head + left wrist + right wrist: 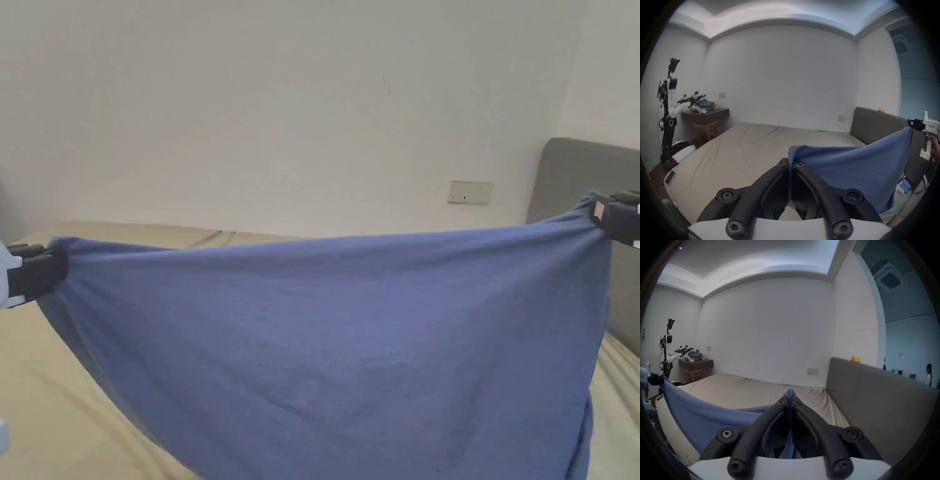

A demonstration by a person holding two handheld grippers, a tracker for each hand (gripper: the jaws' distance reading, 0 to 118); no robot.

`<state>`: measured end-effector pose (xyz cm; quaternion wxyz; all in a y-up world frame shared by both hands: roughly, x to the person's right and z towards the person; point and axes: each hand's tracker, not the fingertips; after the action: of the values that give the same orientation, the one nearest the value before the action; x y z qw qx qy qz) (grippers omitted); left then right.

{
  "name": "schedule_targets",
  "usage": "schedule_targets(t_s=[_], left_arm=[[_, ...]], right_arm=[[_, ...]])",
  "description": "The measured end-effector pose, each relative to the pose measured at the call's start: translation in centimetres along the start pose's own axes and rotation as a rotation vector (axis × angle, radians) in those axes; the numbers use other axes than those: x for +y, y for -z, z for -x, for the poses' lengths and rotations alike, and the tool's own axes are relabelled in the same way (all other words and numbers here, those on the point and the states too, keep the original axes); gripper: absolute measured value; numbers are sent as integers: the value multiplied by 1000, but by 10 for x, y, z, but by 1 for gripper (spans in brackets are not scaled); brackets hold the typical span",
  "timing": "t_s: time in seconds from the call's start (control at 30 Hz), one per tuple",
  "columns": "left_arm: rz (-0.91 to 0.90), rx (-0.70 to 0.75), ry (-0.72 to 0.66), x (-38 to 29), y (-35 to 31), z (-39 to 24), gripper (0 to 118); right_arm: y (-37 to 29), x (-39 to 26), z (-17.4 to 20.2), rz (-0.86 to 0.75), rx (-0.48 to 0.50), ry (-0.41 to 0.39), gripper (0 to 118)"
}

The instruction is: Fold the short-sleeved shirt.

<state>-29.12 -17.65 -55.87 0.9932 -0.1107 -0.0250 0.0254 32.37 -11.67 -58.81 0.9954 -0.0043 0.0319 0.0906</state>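
Two small pinches are all that keep the blue soft-knit short-sleeved shirt (337,350) in the air, and that is the main risk. The black two-jaw left gripper (53,270) grips only a little bunched cloth at one end of the taut upper edge, and the black two-jaw right gripper (605,215) does the same at the other end. If the two hands pull further apart, the fabric could slide out of one pair of jaws, and the shirt would swing down from the remaining hold and crumple on the beige sheet-covered bed (44,400). A second worry is that the right end is held higher than the left (the top edge slopes in the head view), so a lay-down from this pose would likely land skewed and creased.

Starting at the left, the left gripper's jaws are closed together on the cloth, which rises between their tips in its own view (791,163). From there the shirt spans rightward as one broad sheet, sagging in the middle, with its lower part dropping out of the head view, so whether the hem touches the bed cannot be told. At the right end, near the grey padded headboard (578,175), the right gripper's jaws are likewise clamped on a small tuft of blue fabric (790,400).
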Motion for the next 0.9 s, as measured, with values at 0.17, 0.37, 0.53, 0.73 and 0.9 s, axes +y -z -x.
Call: schedule_targets(t_s=[0.17,0.37,0.53,0.73,0.9], left_arm=[[-88,36,22,61,18,-14,1],[-139,110,50,120,61,-21,1],[-185,195,125,164,110,-23,1],[-243,263,135,217,169,-17,1],[-256,321,120,238,220,-16,1]], right_arm=[[0,32,-10,-29,-30,54,2],[45,62,-11,-72,-65,89,2],[105,89,-15,-109,-92,101,2],[185,126,-13,-139,-117,141,2],[240,141,-4,-171,-138,49,2]])
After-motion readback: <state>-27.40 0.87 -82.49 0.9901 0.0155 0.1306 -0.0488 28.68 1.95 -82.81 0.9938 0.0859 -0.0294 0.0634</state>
